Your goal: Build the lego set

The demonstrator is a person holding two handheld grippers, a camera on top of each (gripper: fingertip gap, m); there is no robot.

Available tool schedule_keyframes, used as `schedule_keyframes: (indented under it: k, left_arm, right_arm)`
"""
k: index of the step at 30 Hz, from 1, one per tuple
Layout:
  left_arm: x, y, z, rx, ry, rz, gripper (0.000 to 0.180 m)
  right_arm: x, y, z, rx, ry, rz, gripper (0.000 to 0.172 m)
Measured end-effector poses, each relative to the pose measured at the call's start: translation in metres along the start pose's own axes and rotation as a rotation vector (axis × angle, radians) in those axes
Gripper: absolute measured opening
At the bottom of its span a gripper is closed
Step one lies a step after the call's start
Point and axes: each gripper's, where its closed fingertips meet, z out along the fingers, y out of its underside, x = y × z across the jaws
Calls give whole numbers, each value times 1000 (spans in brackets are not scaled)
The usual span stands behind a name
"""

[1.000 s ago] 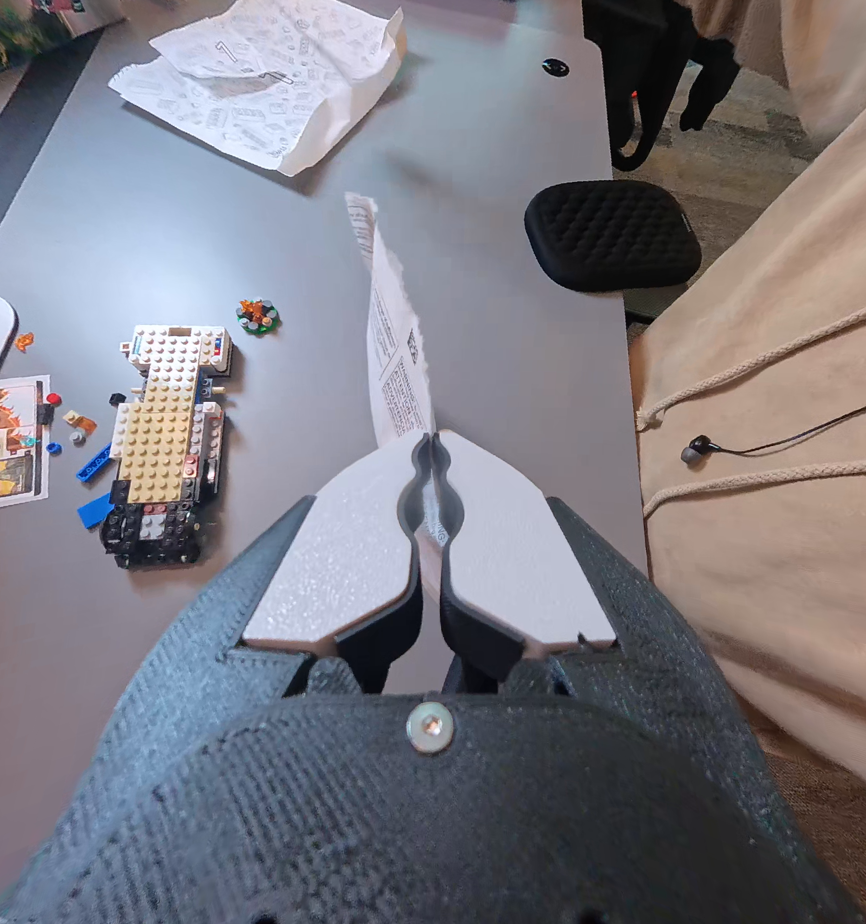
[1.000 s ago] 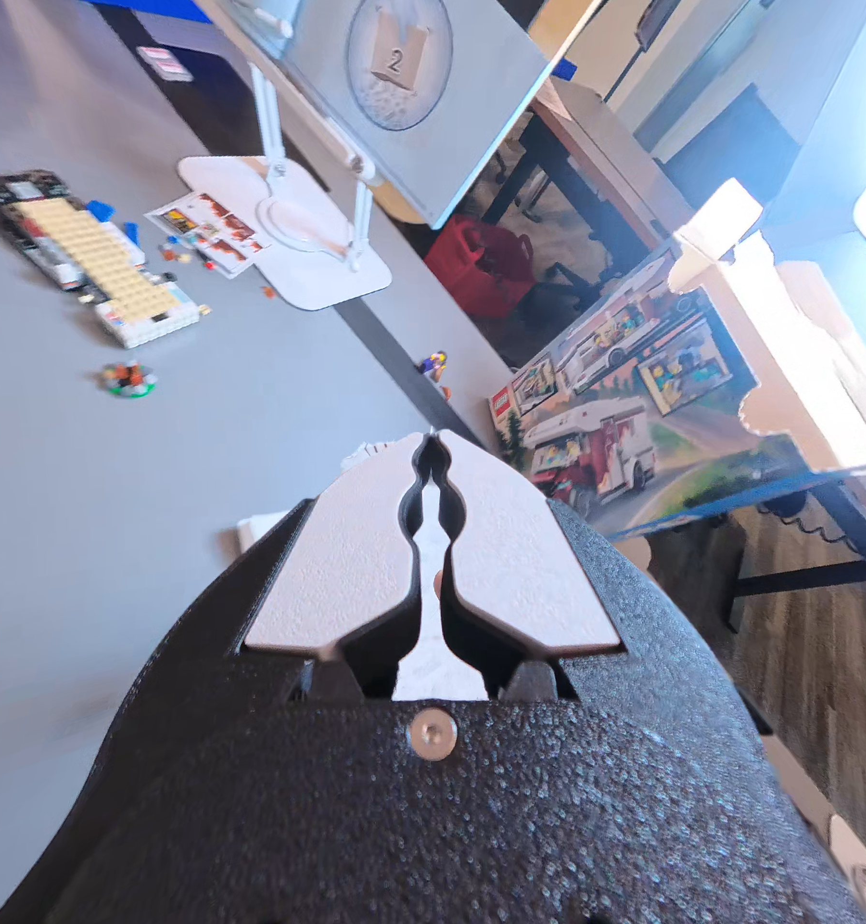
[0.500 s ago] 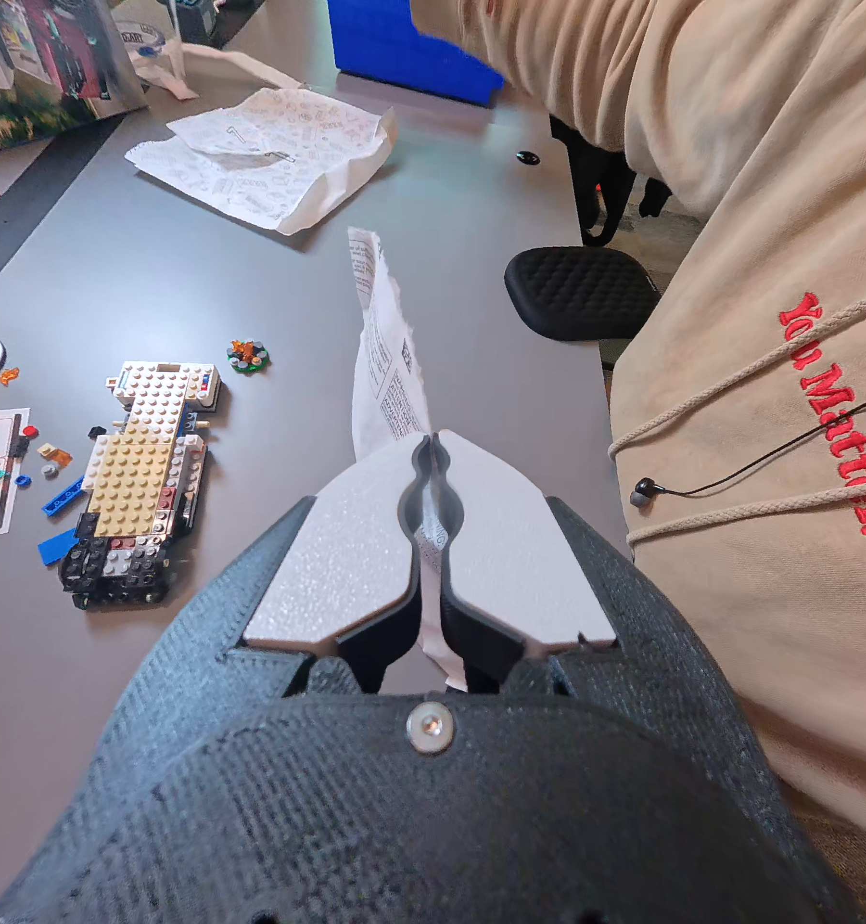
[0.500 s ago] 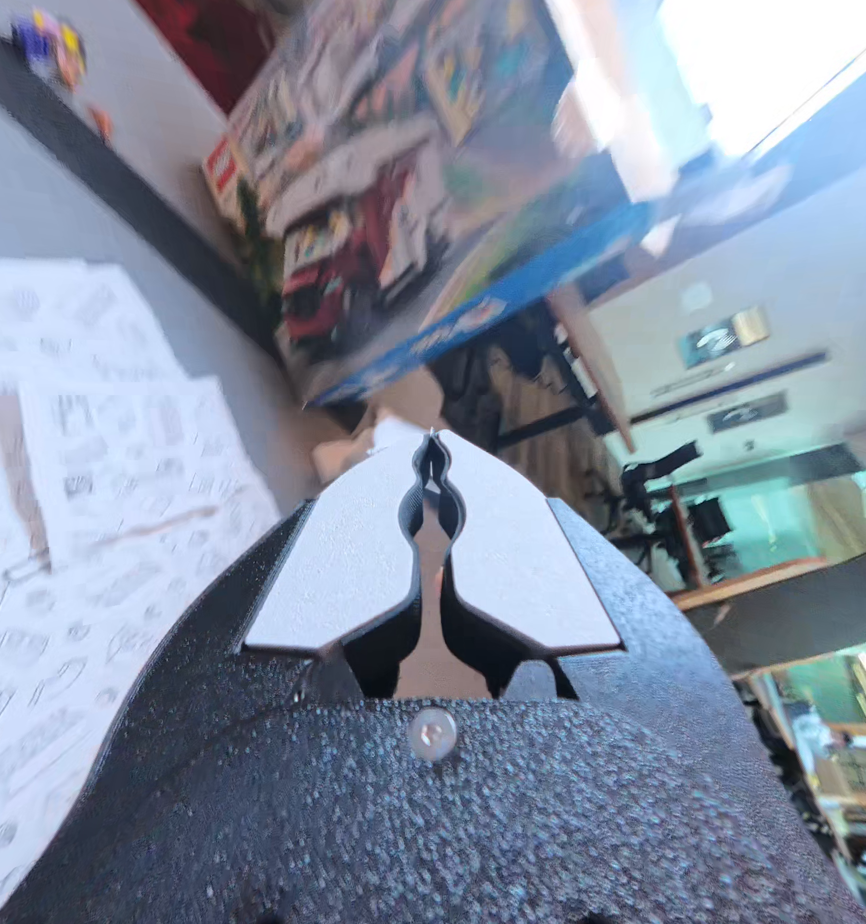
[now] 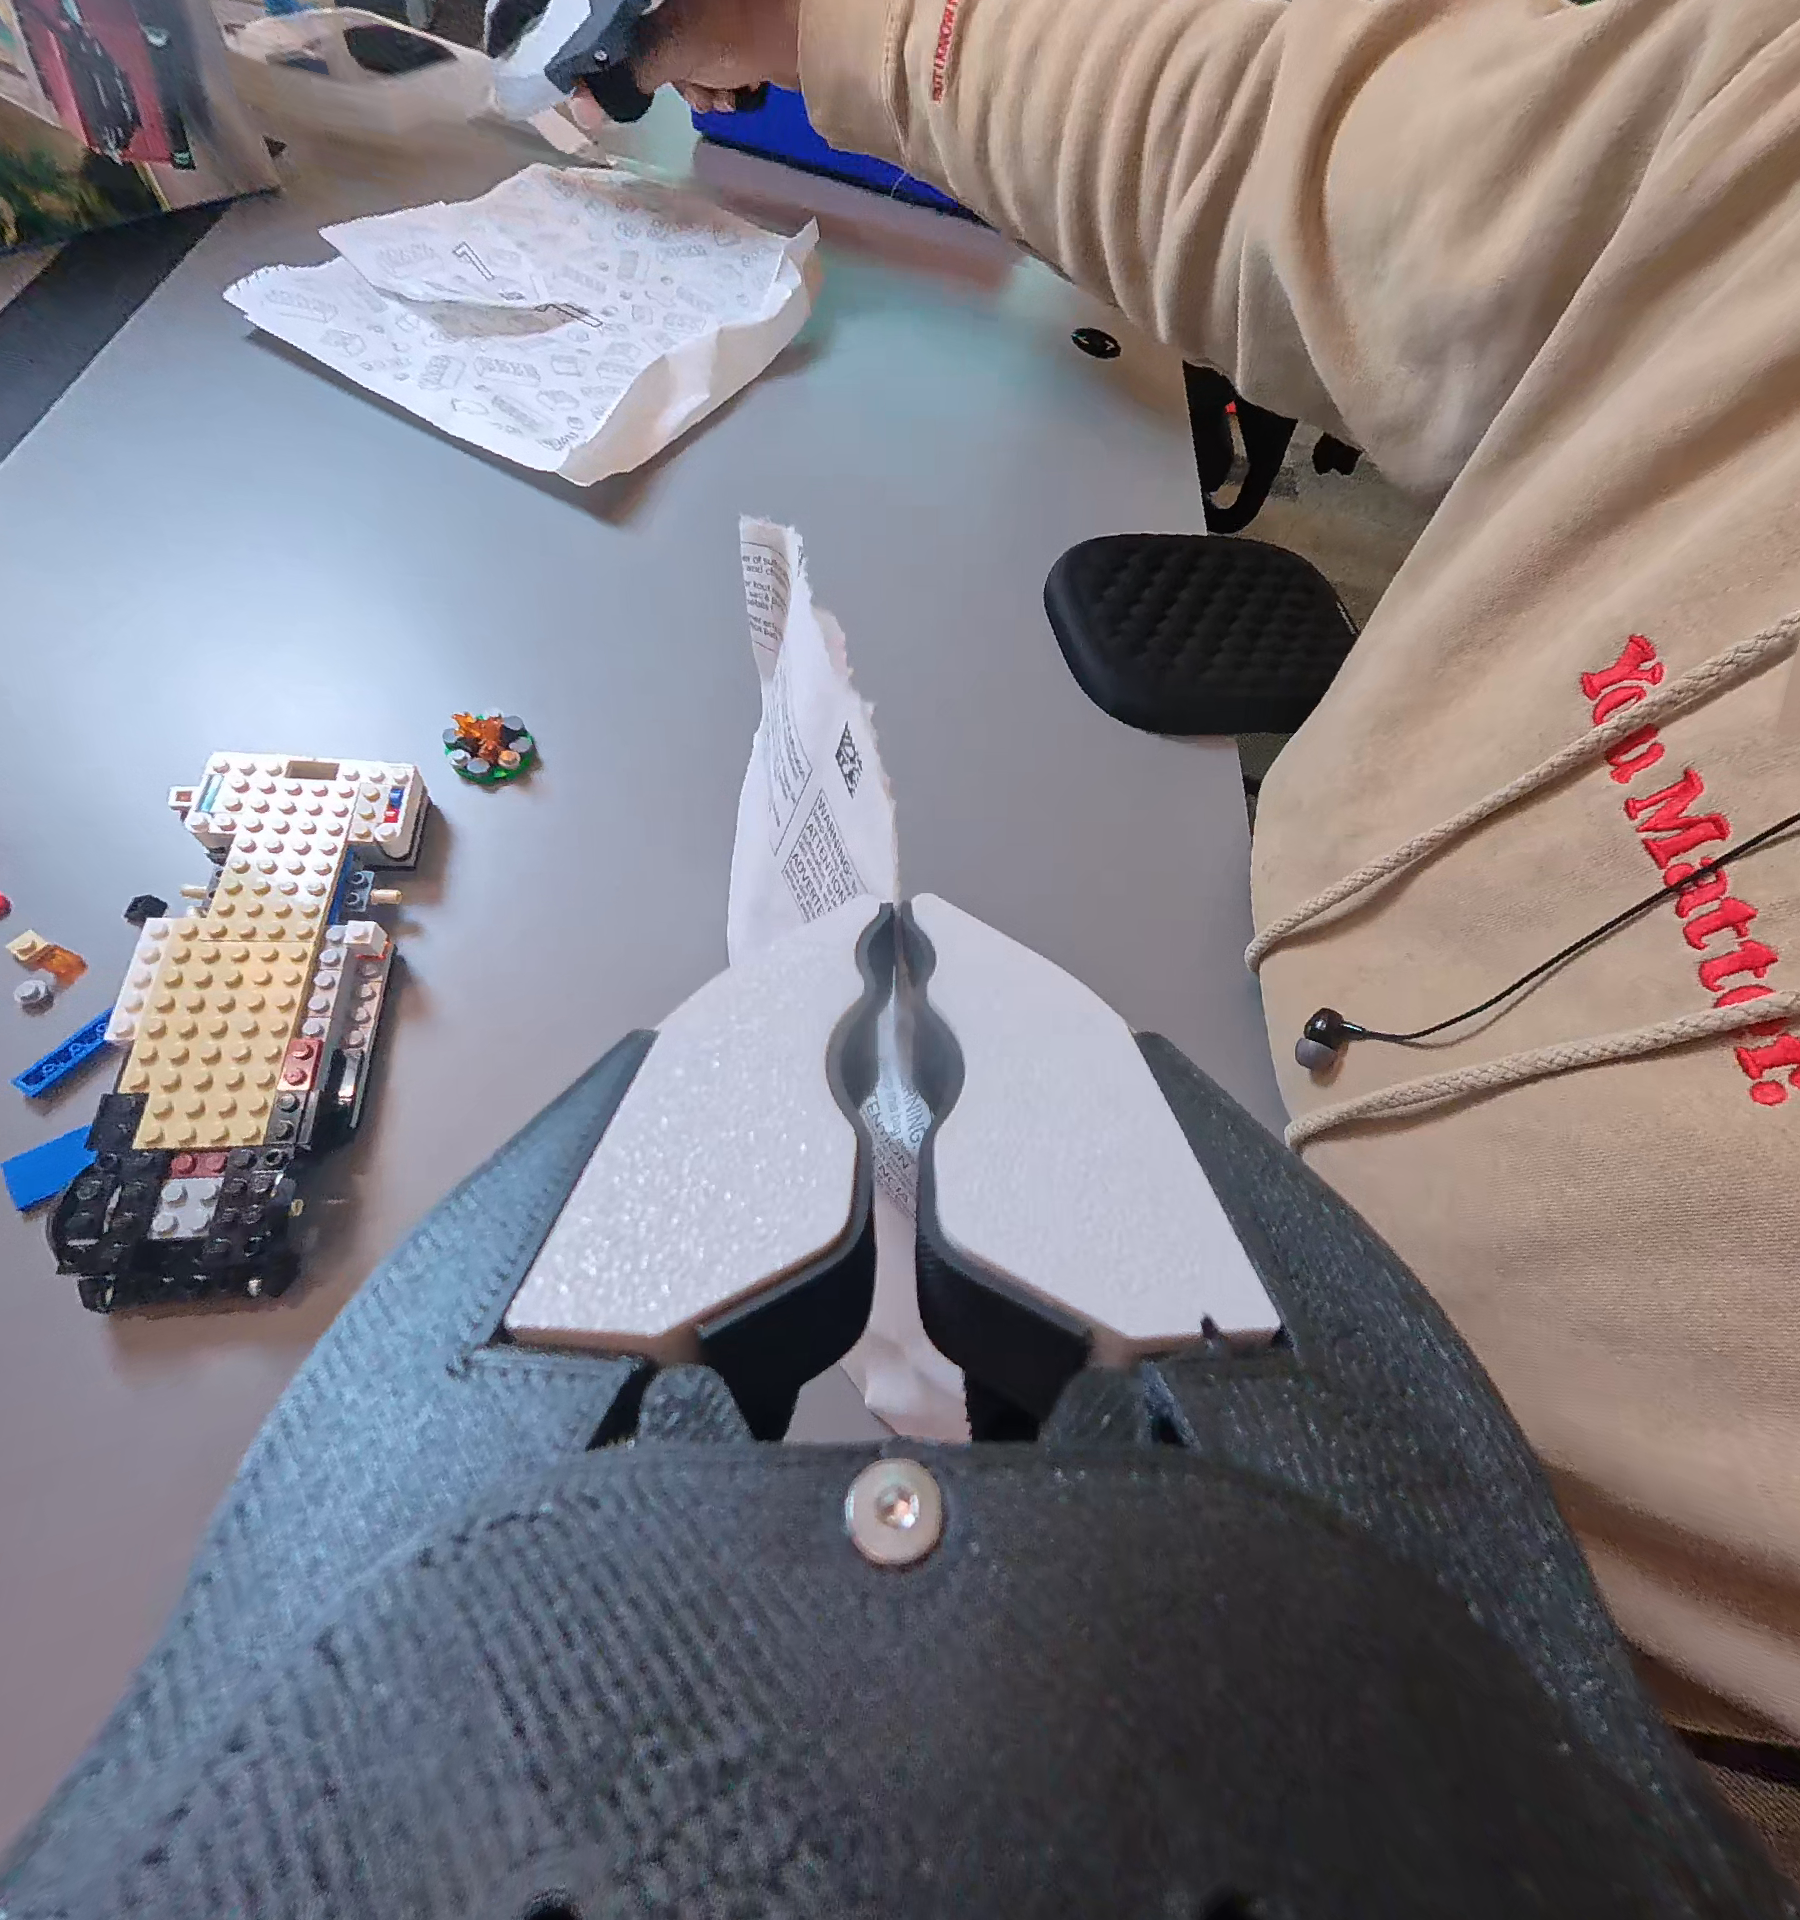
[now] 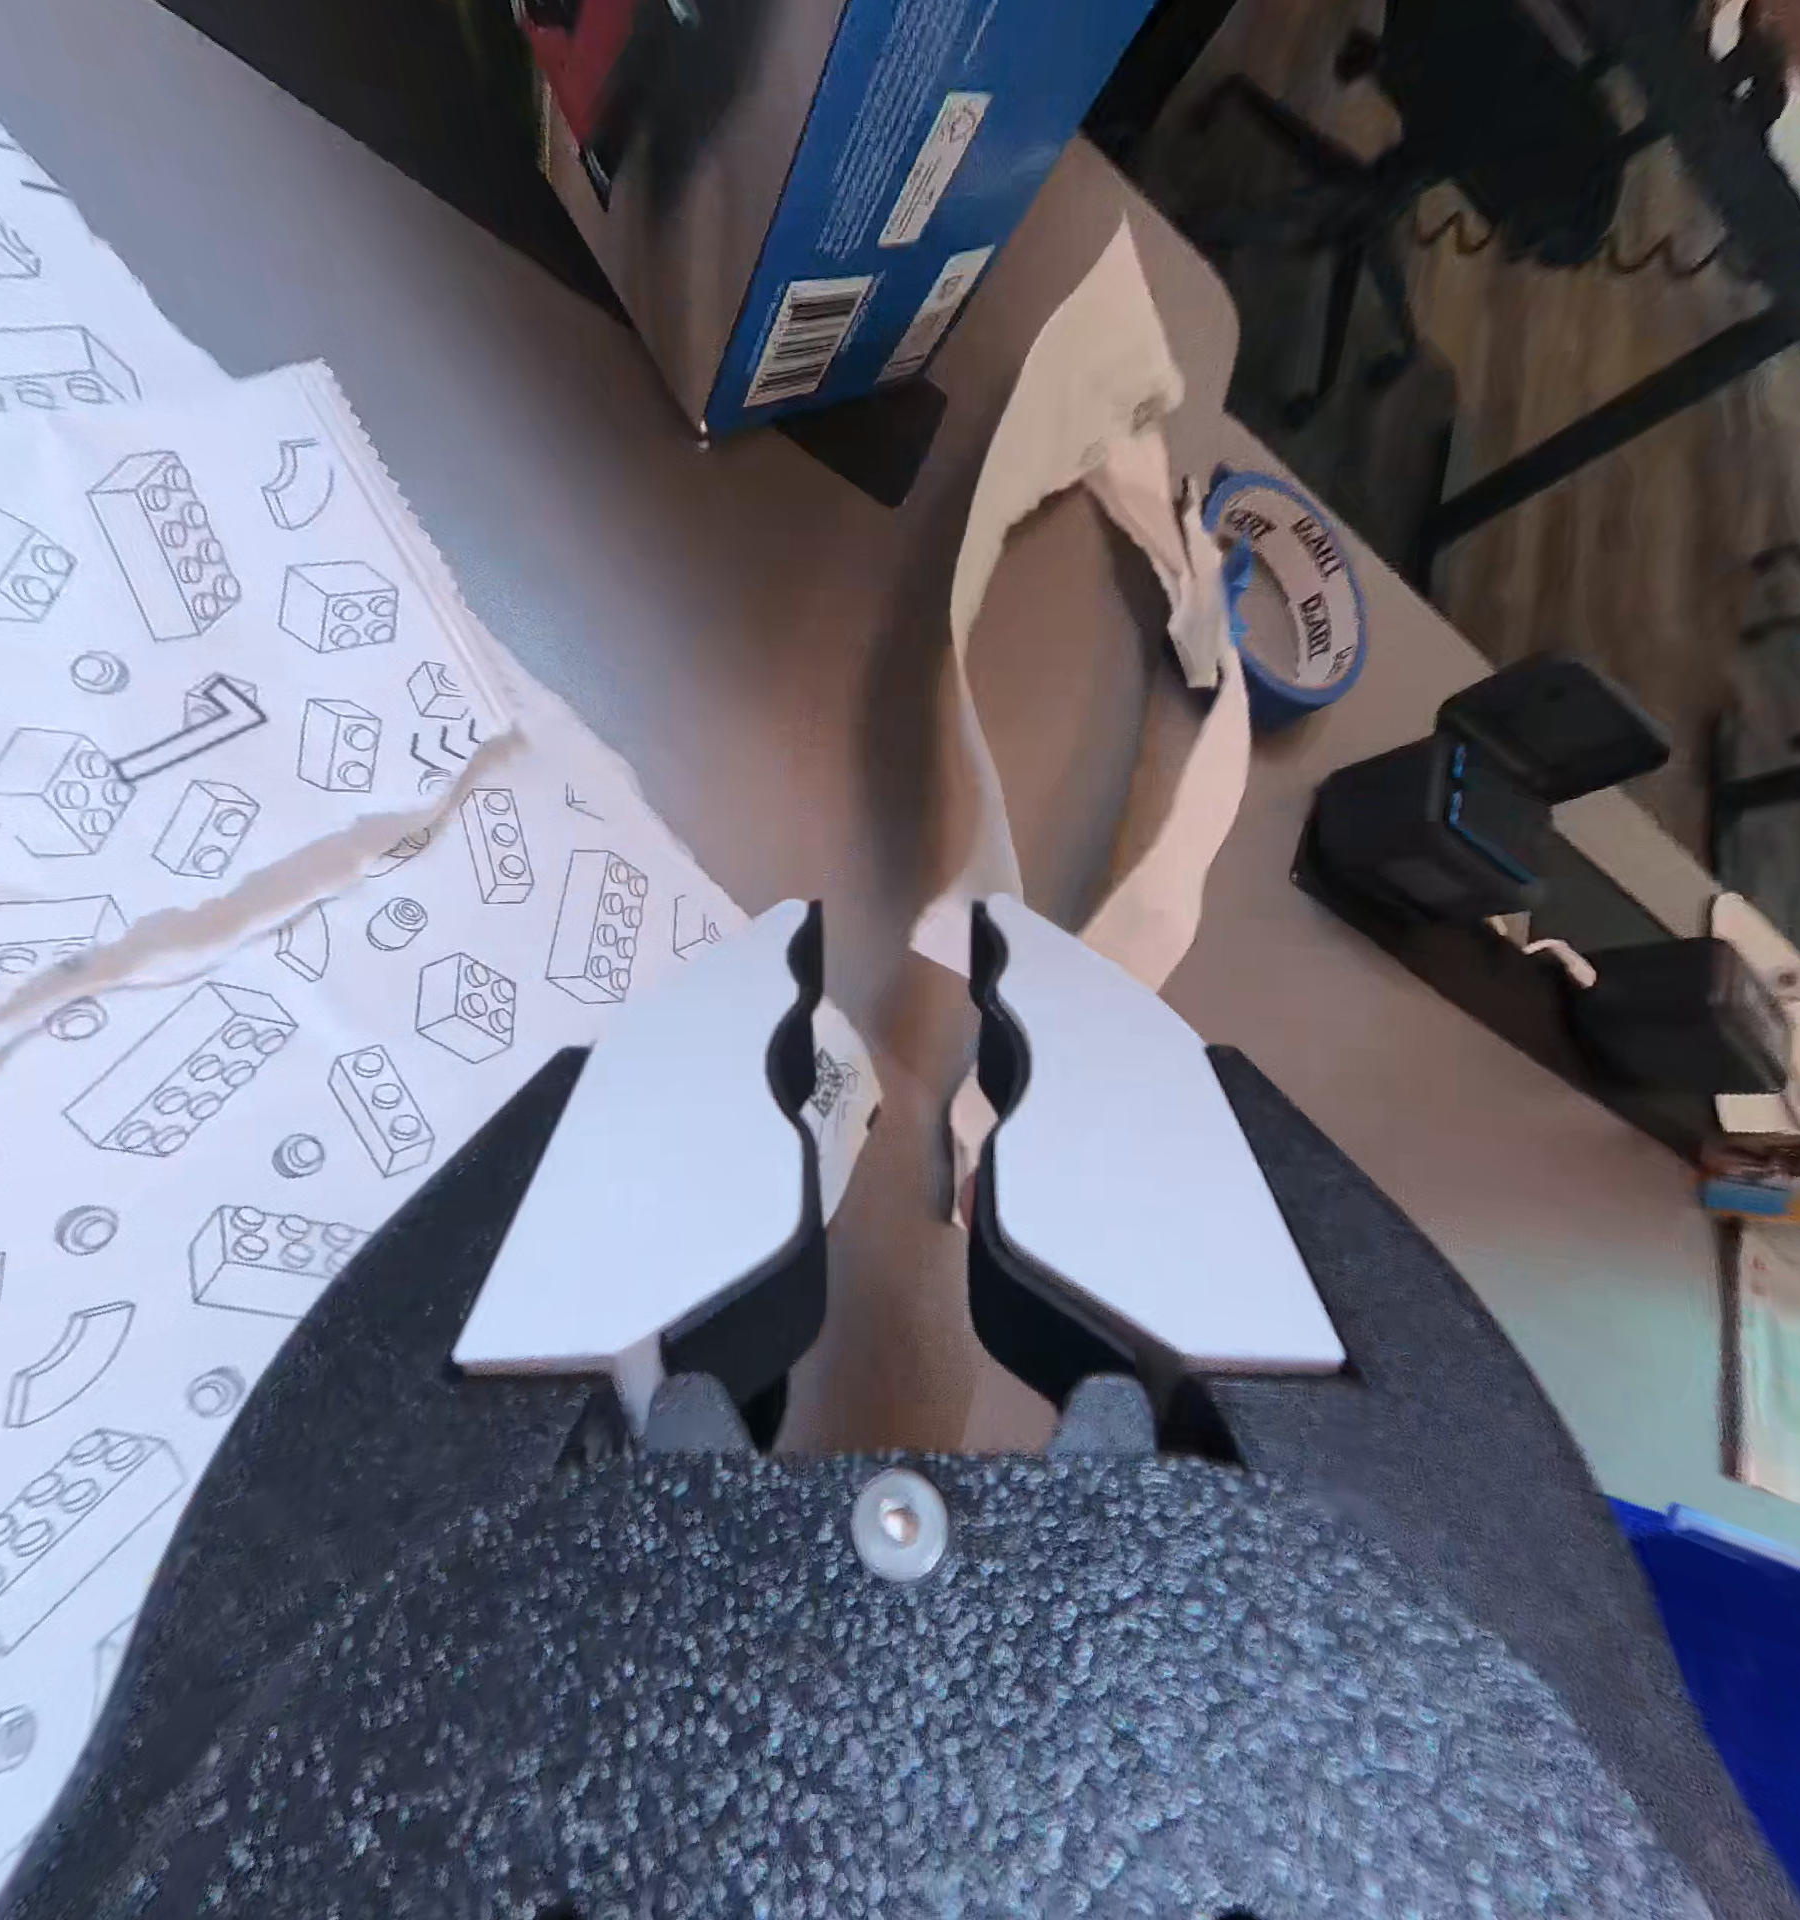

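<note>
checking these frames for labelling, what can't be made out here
- Left view: lower end of the paper strip, hidden behind the shut left claw.
- Left view: right claw, blurred and cut by the top edge.
- Right view: torn bag, cut by the left edge.
- Right view: box, cut off at top.

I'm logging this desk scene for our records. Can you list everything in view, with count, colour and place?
Torn paper strip: one, white, printed, pinched in left gripper.
Brick model: one, tan, white and black, desk left.
Round brick piece: one, green and orange, beside the model.
Paper bags: two, white, brick-patterned, overlapping, far desk.
Box: one, blue, desk edge.
Tape roll: one, blue.
Armrest: one, black.
Left gripper: jaws shut.
Right gripper: jaws apart.
</note>
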Motion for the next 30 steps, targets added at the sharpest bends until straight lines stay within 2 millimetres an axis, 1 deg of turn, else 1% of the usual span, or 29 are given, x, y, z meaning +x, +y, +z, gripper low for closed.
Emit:
schedule_keyframes:
  k: [1,2,3,4,5,6,7,8,9,11,12,13,15,16,17,18,19,20,21,22,23,24,25,26,27,29,30]
  left_arm:
    - [-1,-1,0,3,-2,-2,0]
    - [-2,0,0,4,-4,-4,0]
    - [-2,0,-1,3,-6,-4,0]
    - [-3,0,-2,3,-6,-4,0]
    - [-4,0,-3,5,-6,-4,0]
    - [-4,0,-3,6,-2,-5,0]
    - [-4,0,-3,6,3,-6,0]
    - [-5,-1,-3,7,4,-4,1]
    - [-5,-1,-4,9,5,3,1]
    - [-4,-2,-3,19,20,11,2]
    - [-3,-4,-3,24,23,12,3]
    - [-2,-4,-3,29,28,13,3]
    - [0,-6,-2,40,37,17,7]
    - [1,-9,-2,52,40,17,12]
    - [2,-13,-5,73,38,18,17]
    - [4,-19,-10,100,33,25,23]
    - [6,-24,-19,137,22,35,26]
    - [10,-29,-31,181,3,42,29]
    - [16,-30,-44,220,-14,50,32]
    - [22,-25,-58,243,-41,60,35]
    - [26,-14,-70,240,-93,68,39]
    - [26,4,-78,209,-161,75,43]
    - [29,26,-82,166,-209,78,47]
    - [33,45,-81,141,-232,65,47]
    - [36,63,-75,127,-244,41,46]
    - [37,97,-50,60,-275,17,48]
    - [36,111,-38,19,-292,28,48]
  right_arm:
    - [-2,-2,-2,-10,-23,15,38]
    - [-3,-8,-8,-4,-35,15,48]
    - [-5,-17,-18,17,-40,5,57]
    - [-8,-27,-32,47,-41,-10,63]
    - [-15,-41,-47,91,-54,-25,66]
    - [-30,-58,-65,150,-97,-41,66]
    - [-55,-78,-85,223,-166,-64,66]
    - [-87,-98,-107,300,-255,-98,66]
    - [-126,-117,-130,369,-362,-142,66]
    - [-215,-147,-180,496,-622,-234,67]
    - [-258,-157,-204,542,-745,-278,67]
    - [-296,-164,-222,572,-835,-330,67]
    - [-364,-175,-249,626,-960,-436,68]
    - [-393,-177,-257,625,-1016,-484,69]
    - [-417,-177,-261,614,-1062,-532,71]
    - [-436,-177,-264,612,-1094,-577,67]
    - [-450,-177,-266,615,-1117,-621,55]
    - [-458,-175,-267,610,-1137,-657,41]
    - [-462,-174,-267,601,-1147,-675,26]
    - [-463,-173,-268,598,-1152,-675,22]
    - [-460,-172,-268,597,-1157,-665,21]
    - [-458,-168,-267,589,-1155,-657,23]
    - [-455,-164,-263,579,-1145,-651,32]
    - [-452,-161,-260,582,-1142,-636,37]
    - [-451,-159,-258,594,-1150,-612,40]
    - [-451,-154,-253,596,-1182,-573,44]
    - [-452,-151,-248,581,-1191,-568,47]
